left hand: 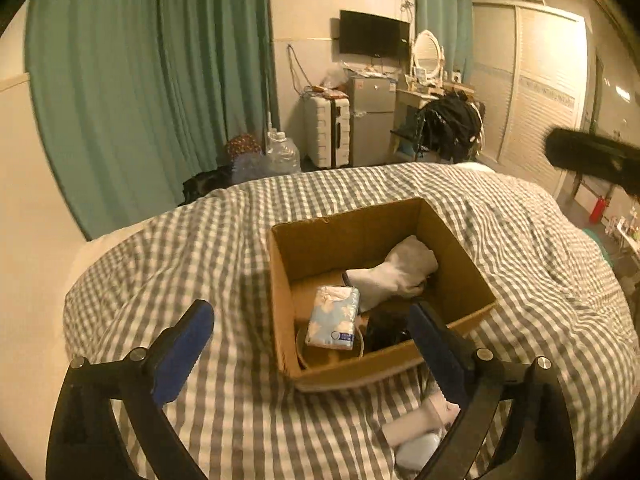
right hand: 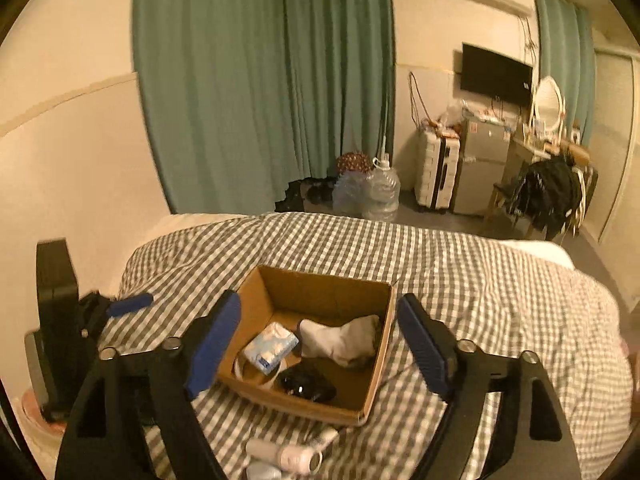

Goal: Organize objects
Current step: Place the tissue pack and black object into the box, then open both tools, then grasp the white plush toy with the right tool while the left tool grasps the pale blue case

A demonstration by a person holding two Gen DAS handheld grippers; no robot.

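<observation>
Right wrist view is led by one cardboard box point(right hand: 372, 384) on the checked quilt point(right hand: 480, 280), framed between the spread, empty jaws of the right gripper point(right hand: 320, 344). Four things are counted inside the box: one tissue pack point(right hand: 272, 346), one pale cloth point(right hand: 344, 340), one black item point(right hand: 306, 386) and one round rim point(right hand: 244, 372) under the pack. Nearer than the box's near wall, still outside it, one white handheld device point(right hand: 294, 456) is seen lying with its long axis roughly along that wall, and a second white object point(right hand: 260, 472) beside it is perhaps separate. Seen from the left wrist, the left gripper point(left hand: 312, 344) is likewise released and empty, and these items point(left hand: 416, 428) are found beneath its right finger, so neither hand is judged clearly nearer.
</observation>
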